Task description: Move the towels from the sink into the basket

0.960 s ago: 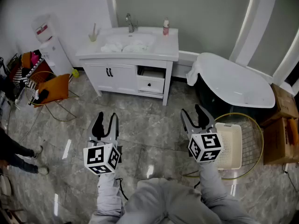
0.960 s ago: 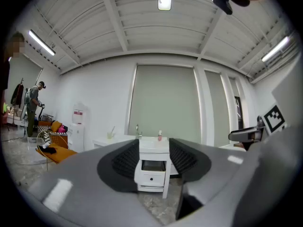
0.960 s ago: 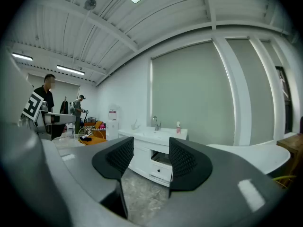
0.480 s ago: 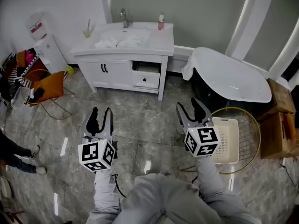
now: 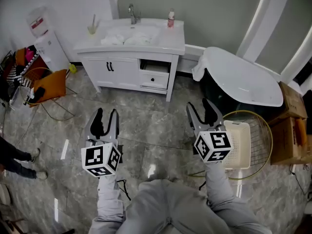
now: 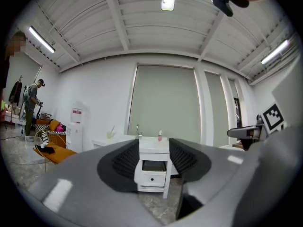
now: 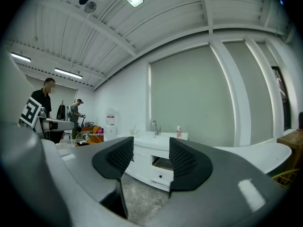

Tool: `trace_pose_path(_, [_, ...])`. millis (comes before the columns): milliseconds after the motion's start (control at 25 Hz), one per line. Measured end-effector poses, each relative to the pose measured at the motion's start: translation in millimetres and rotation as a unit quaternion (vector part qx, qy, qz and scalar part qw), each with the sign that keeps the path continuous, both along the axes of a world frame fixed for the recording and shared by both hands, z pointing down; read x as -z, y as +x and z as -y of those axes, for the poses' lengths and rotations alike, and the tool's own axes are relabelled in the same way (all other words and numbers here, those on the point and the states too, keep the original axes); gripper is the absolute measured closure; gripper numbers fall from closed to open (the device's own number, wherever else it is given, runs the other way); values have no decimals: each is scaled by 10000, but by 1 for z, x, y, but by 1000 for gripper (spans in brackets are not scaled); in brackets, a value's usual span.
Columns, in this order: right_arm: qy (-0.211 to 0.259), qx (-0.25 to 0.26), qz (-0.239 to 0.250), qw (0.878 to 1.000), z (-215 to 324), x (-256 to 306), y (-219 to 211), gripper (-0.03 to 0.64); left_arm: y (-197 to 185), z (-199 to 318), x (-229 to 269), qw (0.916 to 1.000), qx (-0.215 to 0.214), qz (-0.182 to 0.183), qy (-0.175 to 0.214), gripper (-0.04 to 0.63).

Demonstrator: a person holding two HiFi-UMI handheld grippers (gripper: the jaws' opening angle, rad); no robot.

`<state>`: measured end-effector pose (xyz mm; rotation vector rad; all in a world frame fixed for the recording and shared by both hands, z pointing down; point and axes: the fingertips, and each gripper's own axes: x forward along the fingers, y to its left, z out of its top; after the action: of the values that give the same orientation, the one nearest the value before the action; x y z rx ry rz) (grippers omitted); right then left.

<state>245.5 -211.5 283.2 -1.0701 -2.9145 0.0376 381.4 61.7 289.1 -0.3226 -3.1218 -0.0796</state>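
Head view: towels (image 5: pixel 126 37) in sink (image 5: pixel 168 39), upper centre of frame, drifted slightly up-frame over last second. Basket (image 5: pixel 239 147) lower right, beside right gripper (image 5: pixel 201 106). Left gripper (image 5: pixel 106 115) likewise level, both with jaws apart, empty, well apart from sink. Approach phase only, no transfer yet.

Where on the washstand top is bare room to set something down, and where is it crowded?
Bare: the counter strip right of the sink, in front of the bottle, and the left front corner, before the cup. Crowded: the sink, where the towels lie, and behind it the faucet.
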Motion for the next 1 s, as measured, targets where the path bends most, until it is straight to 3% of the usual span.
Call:
trace_pose_path(280, [76,-178,63,9998,-30,-10,8,382,-5,-35,-12,9997,-229,-10,-32,351])
trace_pose_path(480, [61,-244,-95,9996,-47,-20,-18,382,-33,-56,-17,9995,-310,-107,-45,351])
trace_pose_path(720, [20,-167,-106,9998,-82,-30,-88,382,-96,-91,-25,9996,-239,-122,-80,351])
trace_pose_path(1000, [69,138,-79,9998,-136,-27,-207,382,-206,-139,-16,9999,11,-72,-120,351])
